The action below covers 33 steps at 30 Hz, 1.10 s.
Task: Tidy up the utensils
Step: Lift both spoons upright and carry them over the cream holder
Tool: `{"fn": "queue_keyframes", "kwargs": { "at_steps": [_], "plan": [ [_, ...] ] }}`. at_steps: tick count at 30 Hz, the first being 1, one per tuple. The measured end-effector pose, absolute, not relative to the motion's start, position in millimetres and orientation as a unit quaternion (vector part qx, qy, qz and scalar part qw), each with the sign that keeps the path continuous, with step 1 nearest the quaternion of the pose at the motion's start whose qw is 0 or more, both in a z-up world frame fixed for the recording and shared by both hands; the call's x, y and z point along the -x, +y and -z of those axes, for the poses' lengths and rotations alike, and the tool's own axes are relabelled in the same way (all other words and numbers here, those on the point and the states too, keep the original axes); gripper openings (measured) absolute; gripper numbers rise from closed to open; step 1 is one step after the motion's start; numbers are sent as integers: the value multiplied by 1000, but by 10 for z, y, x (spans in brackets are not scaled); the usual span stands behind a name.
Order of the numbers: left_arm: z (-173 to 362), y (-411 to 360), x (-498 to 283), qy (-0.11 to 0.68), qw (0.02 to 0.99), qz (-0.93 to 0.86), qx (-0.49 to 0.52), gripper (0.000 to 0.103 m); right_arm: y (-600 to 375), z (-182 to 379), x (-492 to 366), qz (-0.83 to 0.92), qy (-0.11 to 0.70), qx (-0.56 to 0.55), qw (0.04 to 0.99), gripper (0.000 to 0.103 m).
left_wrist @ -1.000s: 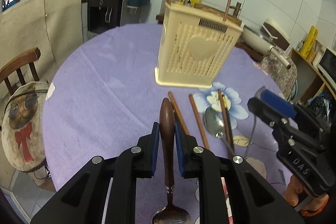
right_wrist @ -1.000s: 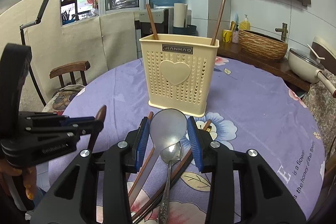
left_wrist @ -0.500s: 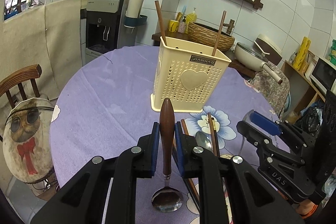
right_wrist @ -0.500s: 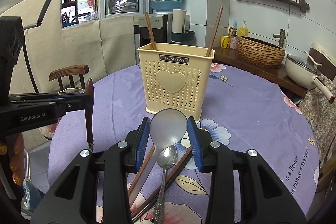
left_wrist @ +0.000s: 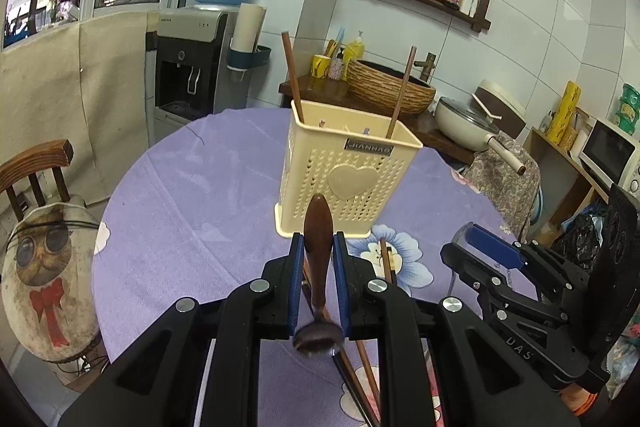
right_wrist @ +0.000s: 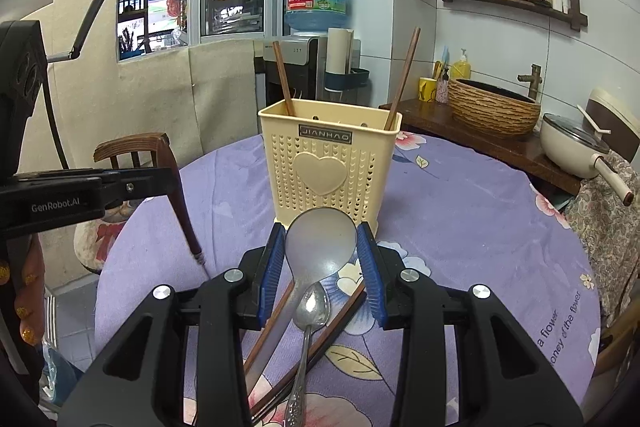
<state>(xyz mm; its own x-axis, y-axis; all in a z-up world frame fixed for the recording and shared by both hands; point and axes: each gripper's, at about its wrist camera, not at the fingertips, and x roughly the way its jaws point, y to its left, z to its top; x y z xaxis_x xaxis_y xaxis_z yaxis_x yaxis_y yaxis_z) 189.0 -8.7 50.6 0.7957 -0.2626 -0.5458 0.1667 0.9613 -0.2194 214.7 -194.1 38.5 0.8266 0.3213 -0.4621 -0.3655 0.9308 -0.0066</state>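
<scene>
A cream perforated utensil holder [left_wrist: 352, 179] stands on the purple tablecloth [left_wrist: 192, 211] with two chopsticks leaning in it. My left gripper [left_wrist: 318, 243] is shut on a wooden-handled spoon [left_wrist: 317, 223], held clear of the table in front of the holder, handle up and bowl hanging down. From the right wrist view the same spoon [right_wrist: 180, 203] hangs from the left gripper [right_wrist: 158, 177]. My right gripper [right_wrist: 322, 231] is shut on the bowl of a large steel spoon [right_wrist: 320, 243] before the holder [right_wrist: 328, 163]. Below it lie a small steel spoon [right_wrist: 312, 307] and loose chopsticks [right_wrist: 344, 315].
A wooden chair with a cat cushion [left_wrist: 40, 267] stands at the table's left edge. Behind the table are a water dispenser [left_wrist: 192, 67] and a side counter with a woven basket [left_wrist: 388, 87] and a pan [left_wrist: 464, 127]. A person's hand [right_wrist: 20, 311] shows at far left.
My left gripper has risen with the wooden-handled spoon and tipped upward, so the holder looks lower and farther. The right gripper with the large spoon has stayed almost still.
</scene>
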Motion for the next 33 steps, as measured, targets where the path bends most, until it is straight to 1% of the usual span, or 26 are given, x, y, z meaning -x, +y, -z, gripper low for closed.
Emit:
{"fn": "queue_keyframes", "kwargs": {
  "at_steps": [9, 16, 21, 25, 29, 33],
  "plan": [
    [-691, -113, -2005, 276, 951, 114, 78, 14, -1944, -495, -2222, -176, 223, 52, 957, 37],
    [-904, -125, -2037, 257, 955, 127, 74, 14, -1974, -684, -2322, -173, 205, 59, 962, 37],
    [-1212, -158, -2131, 232, 960, 142, 72, 14, -1924, -1013, -2566, -165, 174, 75, 968, 37],
    [-1619, -198, -2311, 201, 965, 148, 72, 14, -1912, -1415, -2871, -144, 145, 73, 976, 37],
    [-1973, -244, -2625, 177, 973, 133, 72, 14, -1919, -1790, -3222, -97, 98, 76, 988, 37],
    [-2019, -303, -2917, 178, 975, 118, 68, 14, -1873, -1856, -3548, -62, 82, 89, 991, 37]
  ]
}}
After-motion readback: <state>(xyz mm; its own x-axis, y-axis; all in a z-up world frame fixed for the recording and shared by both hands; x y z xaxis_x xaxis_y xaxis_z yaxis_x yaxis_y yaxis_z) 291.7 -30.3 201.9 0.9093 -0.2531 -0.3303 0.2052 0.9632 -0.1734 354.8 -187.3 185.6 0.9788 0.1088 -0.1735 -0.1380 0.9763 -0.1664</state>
